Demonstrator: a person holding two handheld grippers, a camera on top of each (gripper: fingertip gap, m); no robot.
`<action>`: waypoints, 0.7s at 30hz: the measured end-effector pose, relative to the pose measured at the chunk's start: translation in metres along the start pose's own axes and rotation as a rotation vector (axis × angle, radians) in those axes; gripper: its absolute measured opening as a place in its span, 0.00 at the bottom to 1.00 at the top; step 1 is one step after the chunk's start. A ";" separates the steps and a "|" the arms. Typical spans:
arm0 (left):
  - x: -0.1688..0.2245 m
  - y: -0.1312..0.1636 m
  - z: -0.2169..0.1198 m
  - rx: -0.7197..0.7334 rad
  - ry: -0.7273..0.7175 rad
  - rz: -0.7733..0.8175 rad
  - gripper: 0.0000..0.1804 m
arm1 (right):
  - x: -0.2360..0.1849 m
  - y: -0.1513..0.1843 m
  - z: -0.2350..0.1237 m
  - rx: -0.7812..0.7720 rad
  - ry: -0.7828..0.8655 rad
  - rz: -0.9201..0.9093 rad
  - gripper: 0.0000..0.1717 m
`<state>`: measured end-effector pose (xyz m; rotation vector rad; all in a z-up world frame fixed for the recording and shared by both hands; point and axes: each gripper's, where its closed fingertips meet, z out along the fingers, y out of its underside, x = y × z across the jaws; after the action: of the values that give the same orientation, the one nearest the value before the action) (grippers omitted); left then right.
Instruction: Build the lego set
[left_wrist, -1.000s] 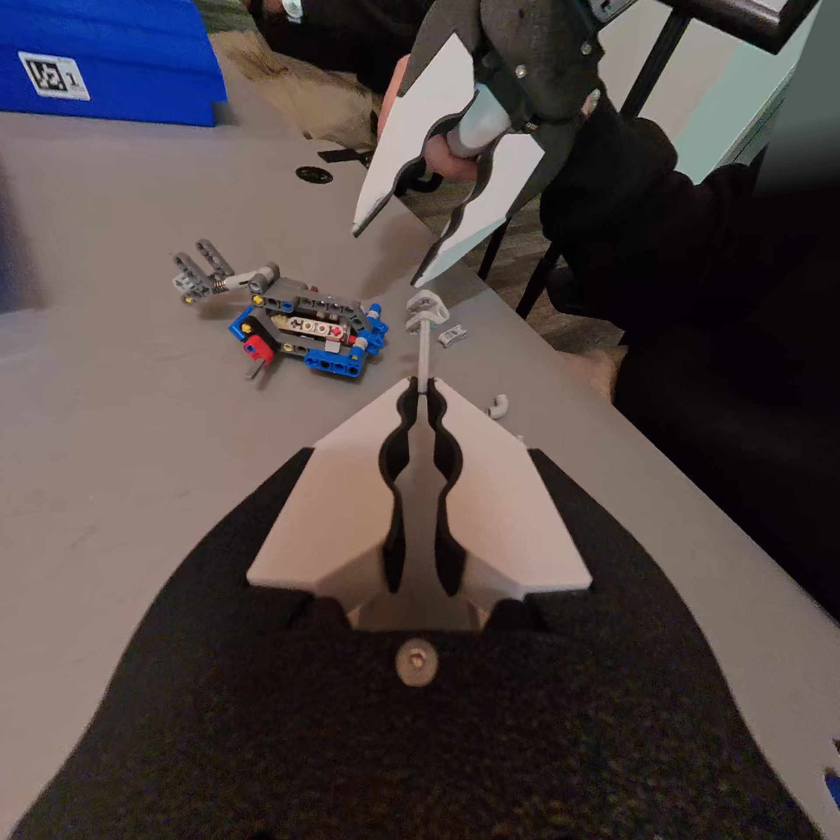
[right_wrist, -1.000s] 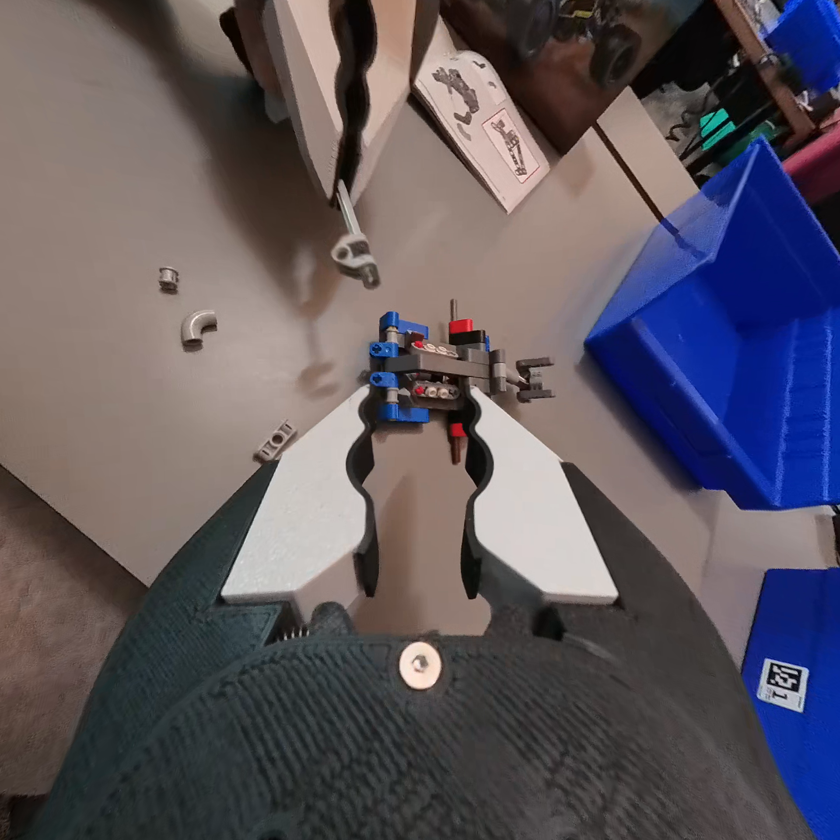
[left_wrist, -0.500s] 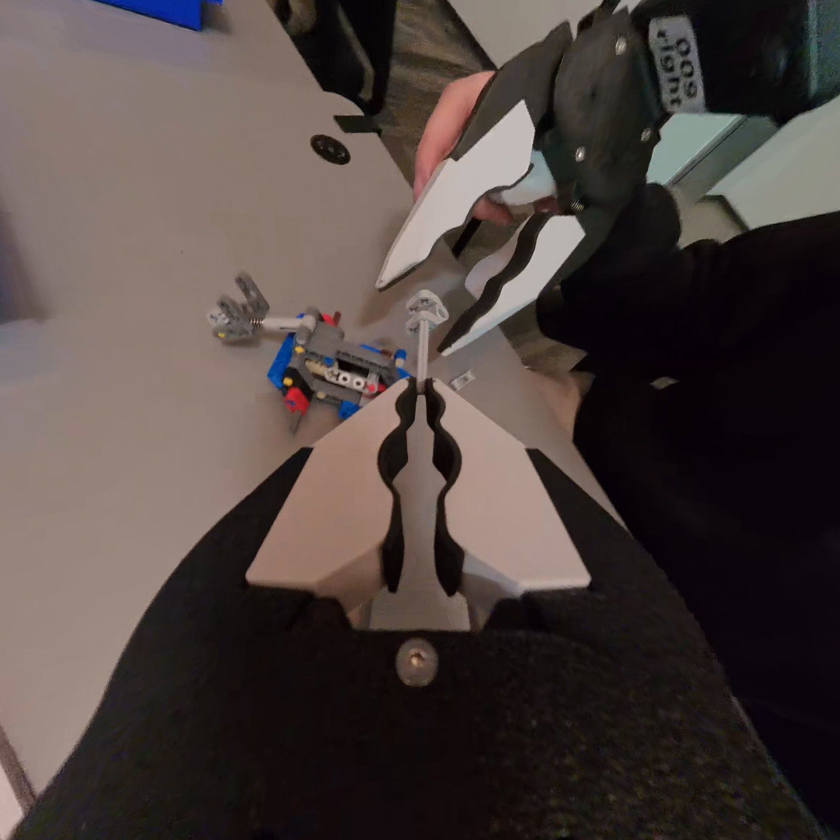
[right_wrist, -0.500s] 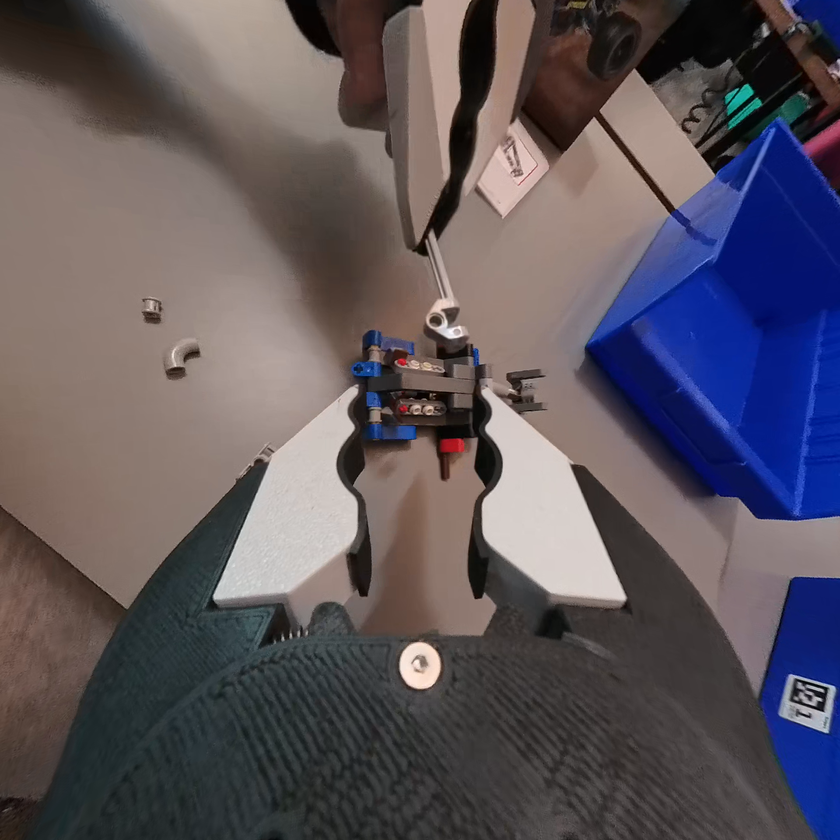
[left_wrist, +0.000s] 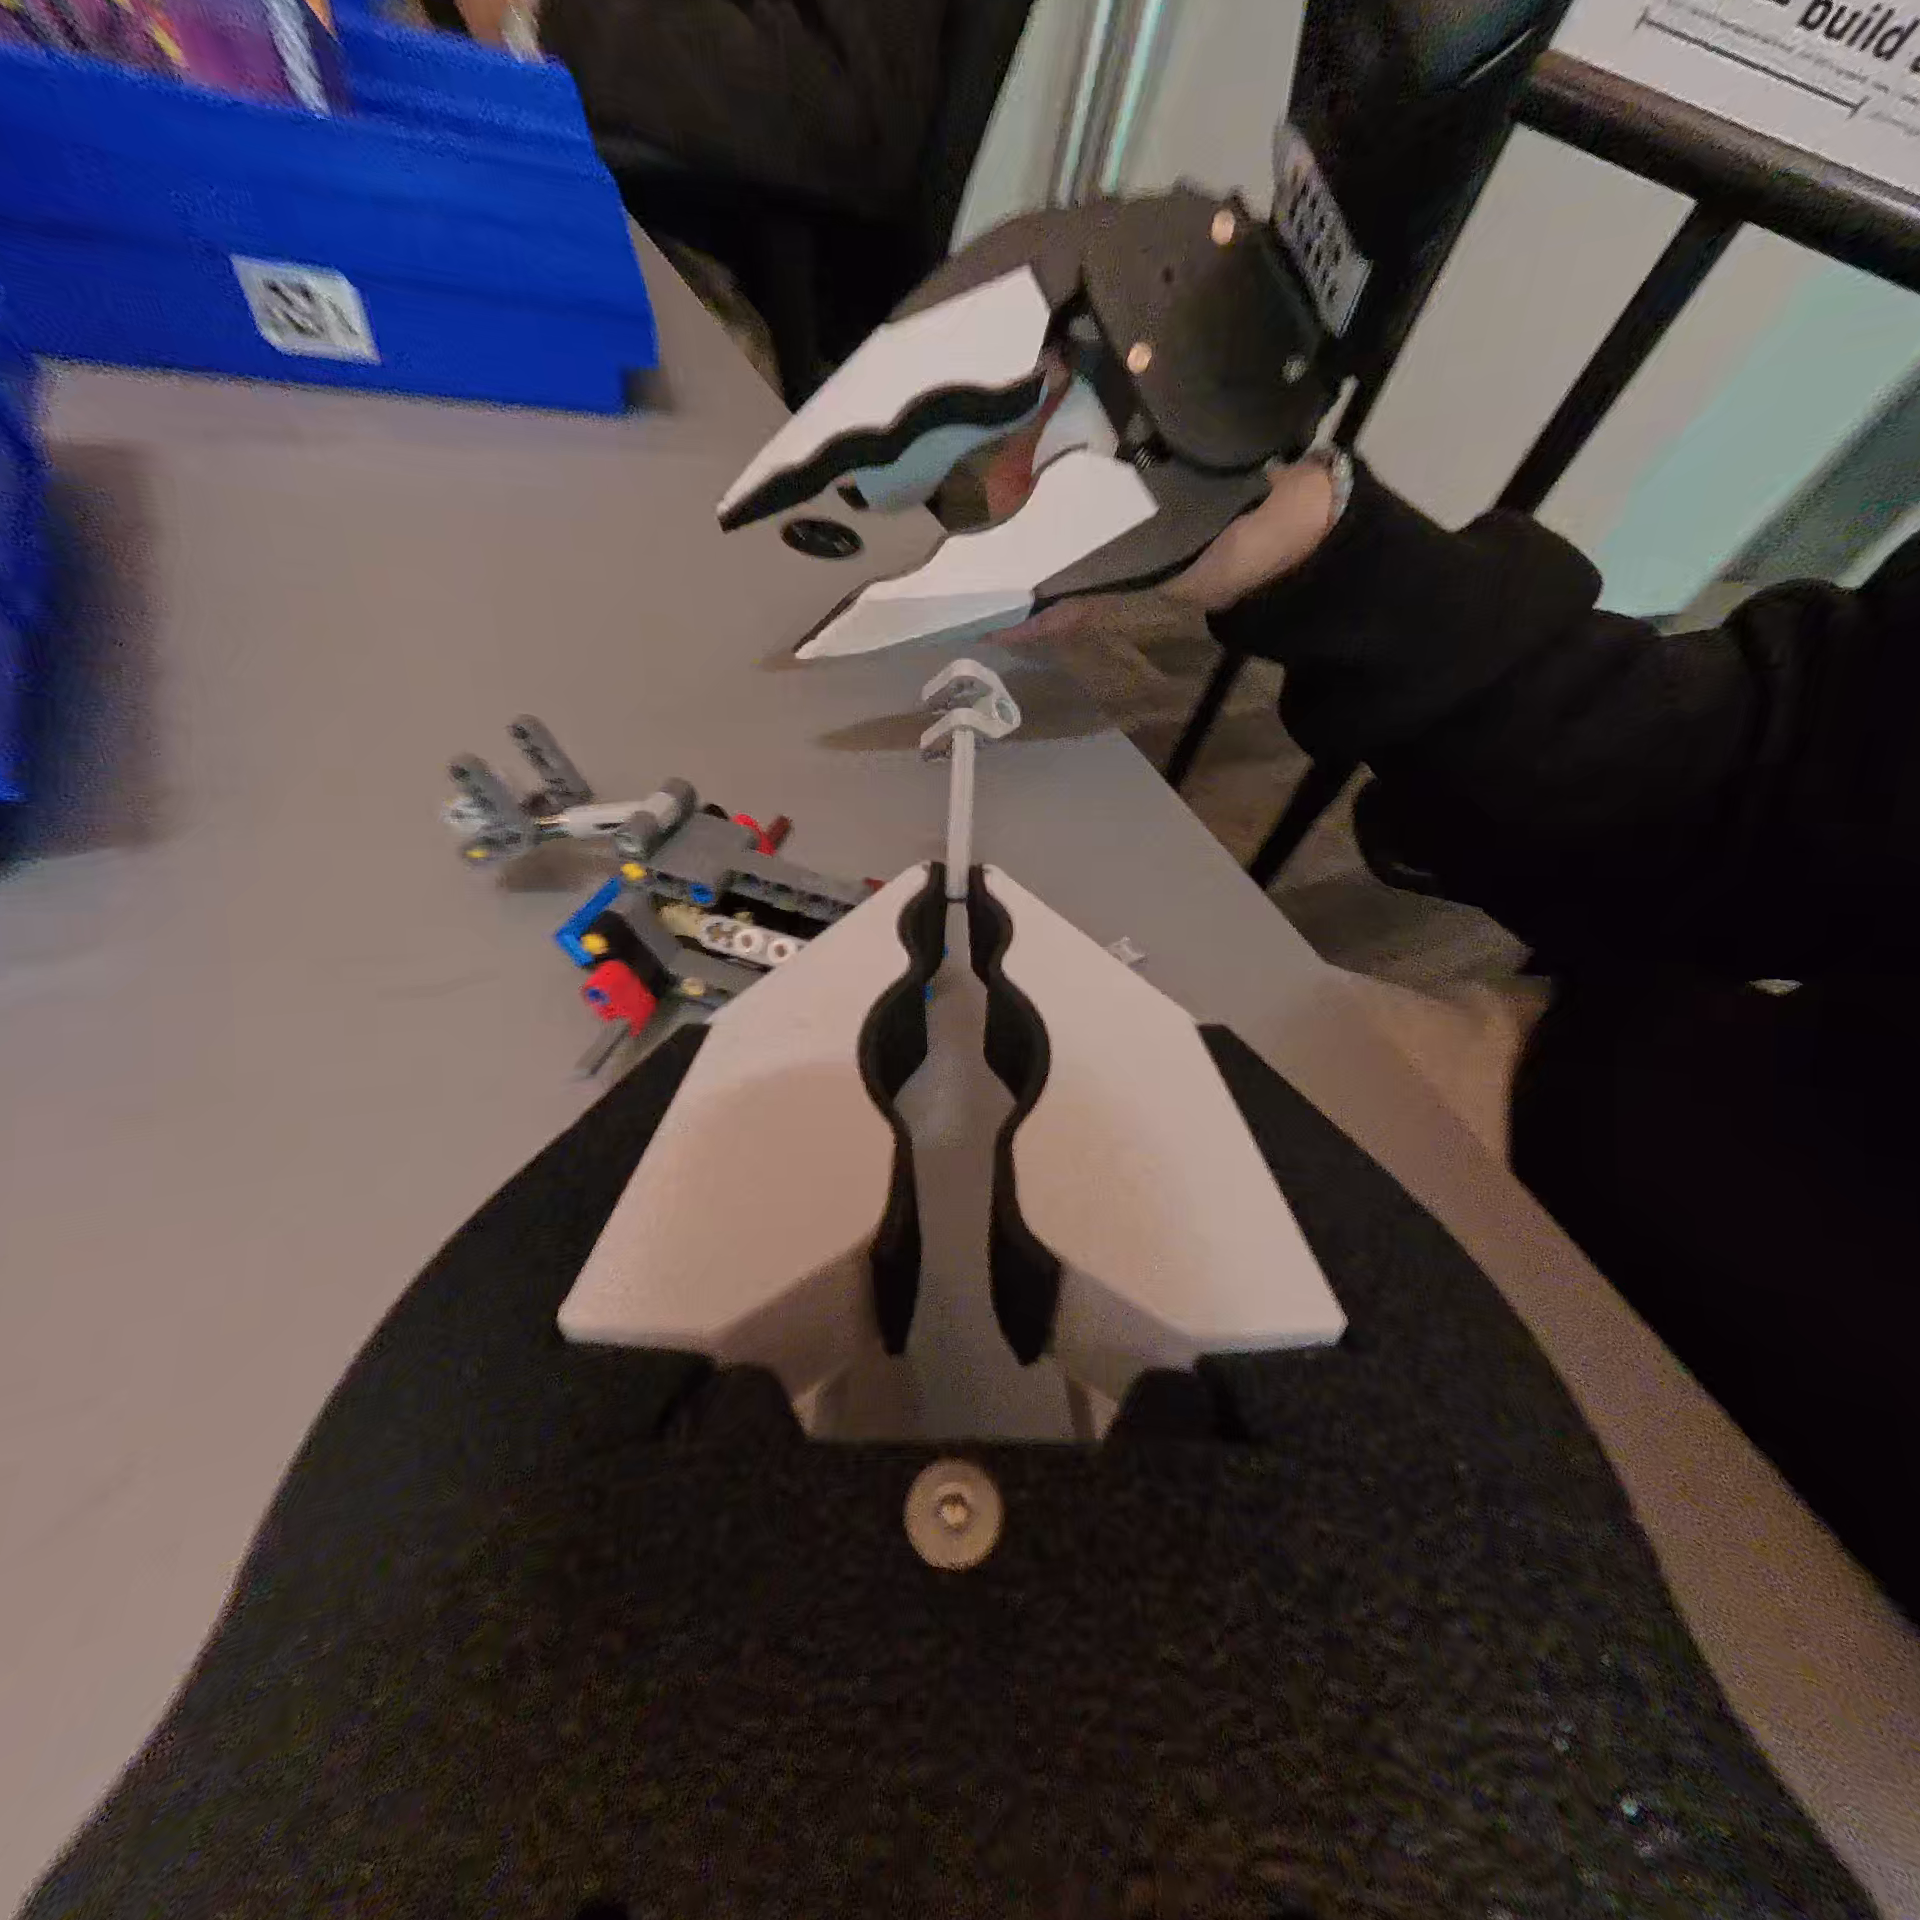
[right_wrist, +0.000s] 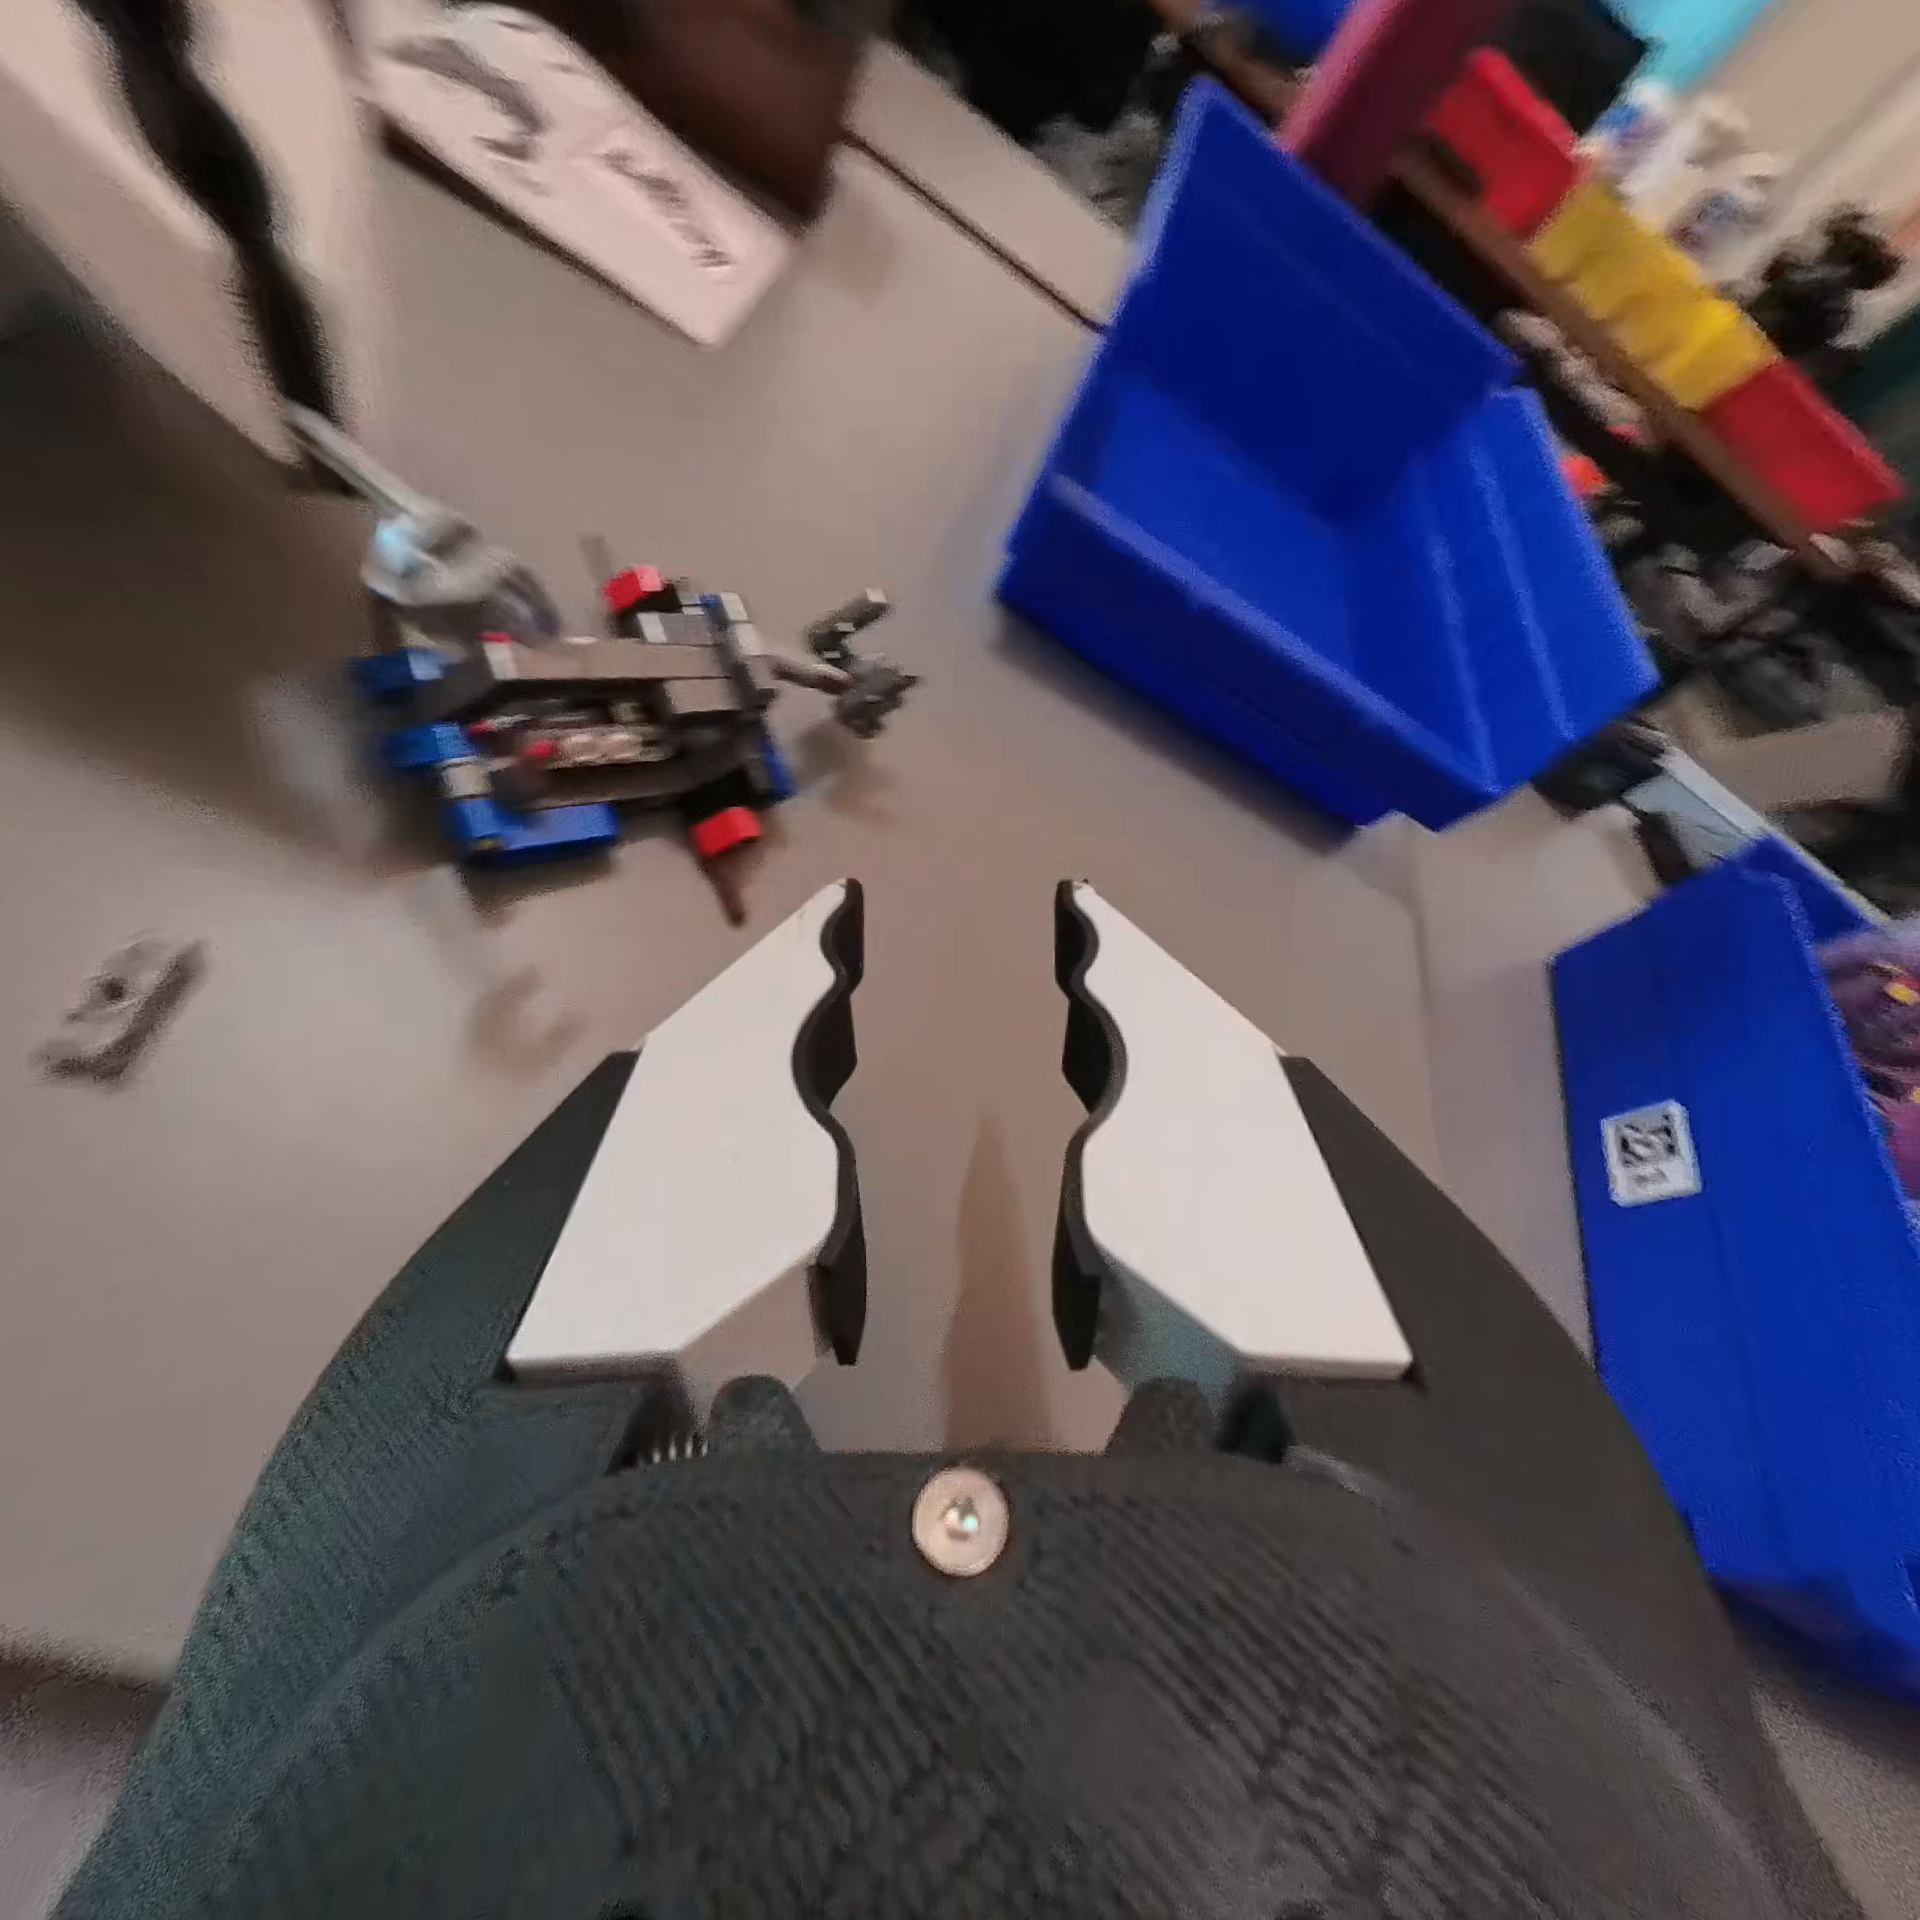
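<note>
My left gripper (left_wrist: 958, 891) pinches a thin light-grey plastic axle (left_wrist: 961, 821), pointing away, above the blue-and-grey brick model's (left_wrist: 686, 914) right end. My right gripper (right_wrist: 958, 906) gapes empty, with that model lying far-left of it.

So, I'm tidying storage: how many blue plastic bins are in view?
2 in the right wrist view: one blue plastic bin beyond the gripper's fingertips, up right; another at the right edge, bearing a white sticker. More may be out of frame.
</note>
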<state>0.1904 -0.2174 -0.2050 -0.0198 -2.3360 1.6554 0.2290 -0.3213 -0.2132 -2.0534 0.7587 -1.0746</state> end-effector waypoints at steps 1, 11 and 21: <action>-0.003 -0.002 -0.007 0.036 -0.040 0.029 0.00 | 0.006 0.002 0.005 0.000 0.059 -0.003 0.20; -0.015 -0.015 -0.023 0.150 -0.110 0.055 0.00 | 0.065 0.010 0.023 -0.012 0.511 -0.107 0.15; -0.005 0.003 -0.005 -0.001 -0.092 0.142 0.00 | 0.071 0.049 0.034 -0.286 0.536 -0.161 0.21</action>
<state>0.1957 -0.2127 -0.2068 -0.1141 -2.4547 1.7556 0.2838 -0.3929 -0.2336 -2.1044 1.0725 -1.7314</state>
